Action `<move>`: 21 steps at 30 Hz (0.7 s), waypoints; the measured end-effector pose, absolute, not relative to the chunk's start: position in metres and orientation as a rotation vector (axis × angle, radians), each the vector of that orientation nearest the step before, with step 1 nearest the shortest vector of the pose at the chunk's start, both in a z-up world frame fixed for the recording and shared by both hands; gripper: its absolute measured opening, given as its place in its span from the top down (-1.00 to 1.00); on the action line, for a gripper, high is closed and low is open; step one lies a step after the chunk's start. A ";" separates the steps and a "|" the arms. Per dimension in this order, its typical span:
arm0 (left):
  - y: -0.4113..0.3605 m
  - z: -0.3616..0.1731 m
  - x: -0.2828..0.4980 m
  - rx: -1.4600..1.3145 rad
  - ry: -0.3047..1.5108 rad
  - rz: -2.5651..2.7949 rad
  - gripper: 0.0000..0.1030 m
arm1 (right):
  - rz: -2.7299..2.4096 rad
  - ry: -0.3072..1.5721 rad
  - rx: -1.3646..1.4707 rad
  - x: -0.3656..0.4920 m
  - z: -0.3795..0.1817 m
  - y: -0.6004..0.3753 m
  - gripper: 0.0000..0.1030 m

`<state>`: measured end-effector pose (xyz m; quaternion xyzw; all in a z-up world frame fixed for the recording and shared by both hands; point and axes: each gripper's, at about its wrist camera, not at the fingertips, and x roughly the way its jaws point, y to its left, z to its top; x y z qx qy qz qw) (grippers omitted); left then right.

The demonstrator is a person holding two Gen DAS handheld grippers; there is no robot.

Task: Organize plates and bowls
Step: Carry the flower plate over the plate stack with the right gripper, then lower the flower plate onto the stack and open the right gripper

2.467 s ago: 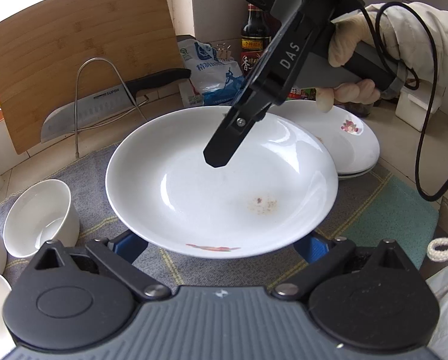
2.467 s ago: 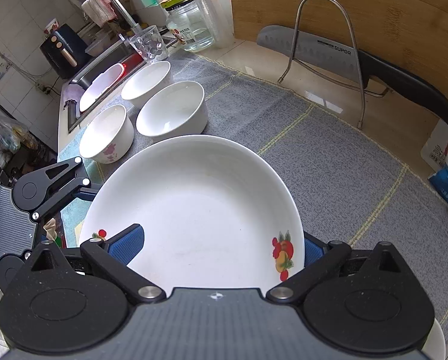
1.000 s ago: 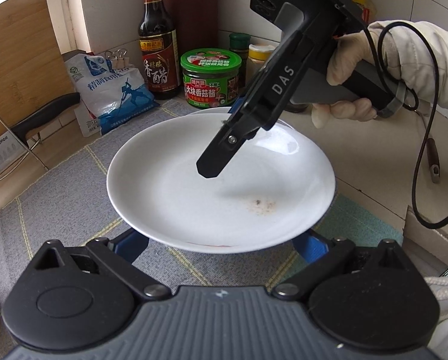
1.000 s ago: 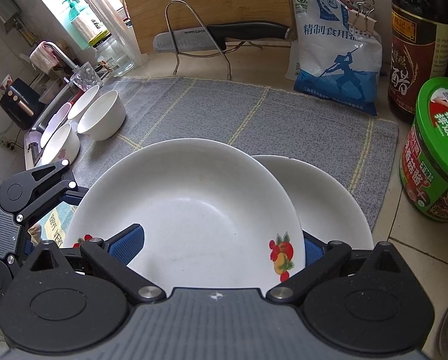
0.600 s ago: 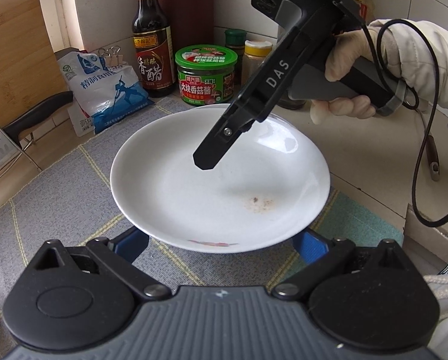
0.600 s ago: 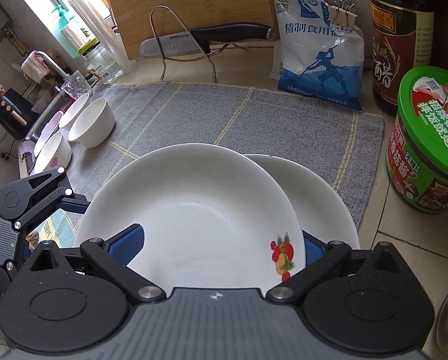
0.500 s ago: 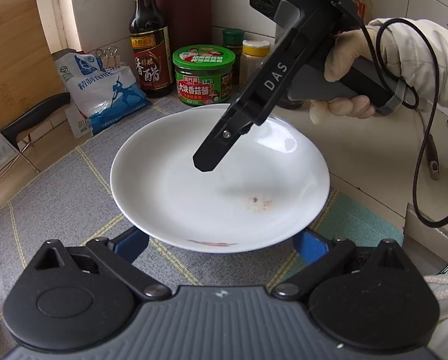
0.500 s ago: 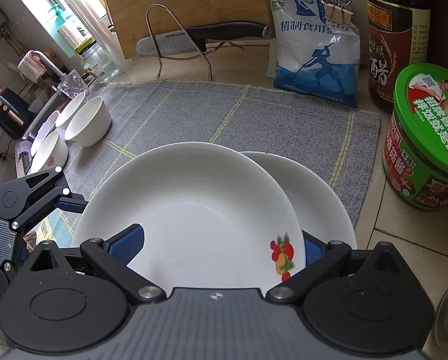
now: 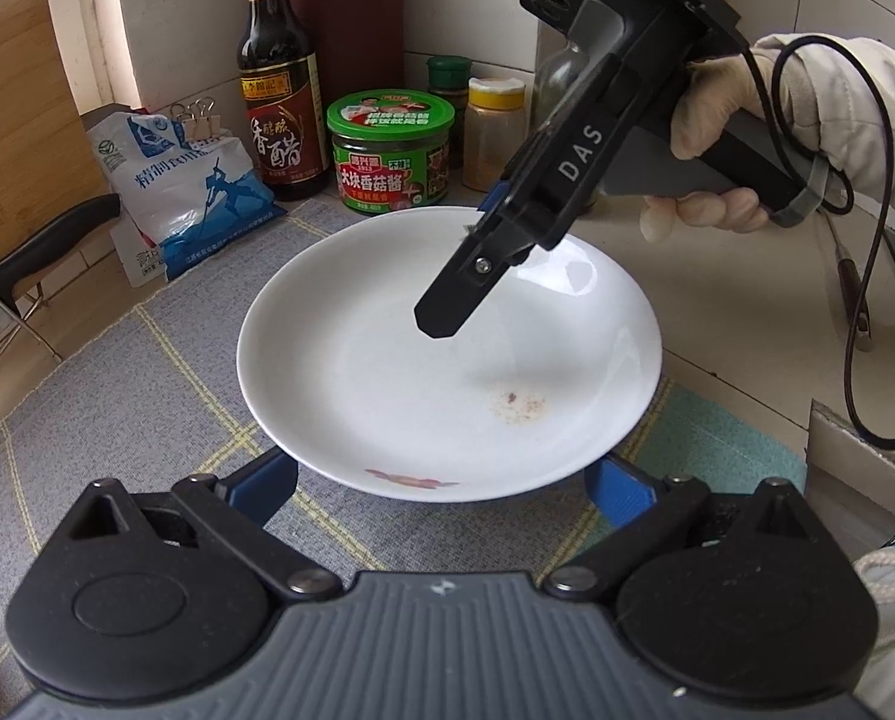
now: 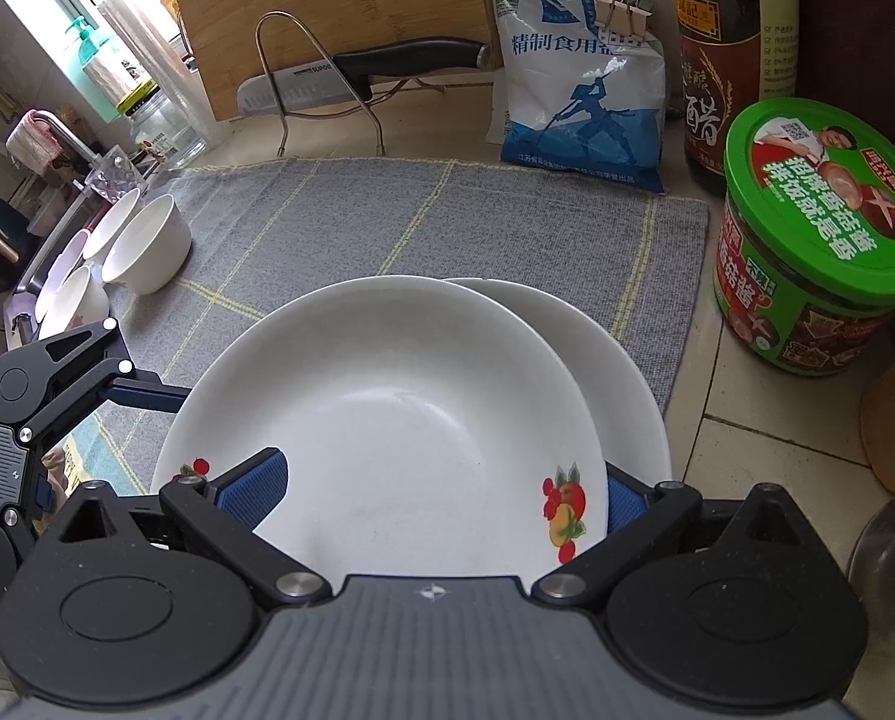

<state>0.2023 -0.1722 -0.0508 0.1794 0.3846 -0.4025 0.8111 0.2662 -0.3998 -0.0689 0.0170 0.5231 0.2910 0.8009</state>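
Note:
A white deep plate [image 9: 417, 372] with fruit prints on its rim is held level over the grey mat [image 9: 117, 390]. My right gripper [image 10: 435, 495] is shut on this plate [image 10: 399, 408]; its left pad lies over the rim and its right pad under it. In the left wrist view one right finger [image 9: 465, 282] reaches over the plate from the far side. My left gripper [image 9: 441, 489] is open, both blue pads under the near rim. Another white plate [image 10: 627, 372] lies just below, offset to the right. Several white bowls [image 10: 147, 240] stand at the mat's far left.
A green-lidded jar [image 10: 807, 252], a dark vinegar bottle [image 9: 276, 102] and a blue-and-white bag [image 10: 579, 90] stand close behind the plates. A knife [image 10: 357, 78] rests on a wire rack before a bamboo board [image 10: 327, 0]. A gloved hand [image 9: 705, 120] holds the right gripper.
Both grippers have carried the plate from the mat's middle to the right, over the other plate by the jar. In the last half second it barely shifted.

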 end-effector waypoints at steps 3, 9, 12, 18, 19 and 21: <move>-0.171 -0.051 0.204 0.383 0.819 -0.865 -0.96 | 0.604 1.123 0.035 0.262 -0.068 -0.403 -1.00; -0.172 -0.054 0.206 0.380 0.812 -0.878 -0.96 | 0.576 1.114 0.050 0.257 -0.063 -0.409 -1.00; -0.173 -0.056 0.207 0.377 0.812 -0.881 -0.97 | 0.562 1.110 0.047 0.256 -0.061 -0.410 -1.00; -0.174 -0.059 0.208 0.374 0.805 -0.885 -0.97 | 0.537 1.109 0.032 0.252 -0.057 -0.409 -1.00; -0.173 -0.059 0.208 0.374 0.804 -0.885 -0.97 | 0.532 1.107 0.030 0.251 -0.056 -0.409 -1.00; -0.173 -0.060 0.208 0.372 0.805 -0.887 -0.97 | 0.524 1.106 0.028 0.251 -0.055 -0.408 -1.00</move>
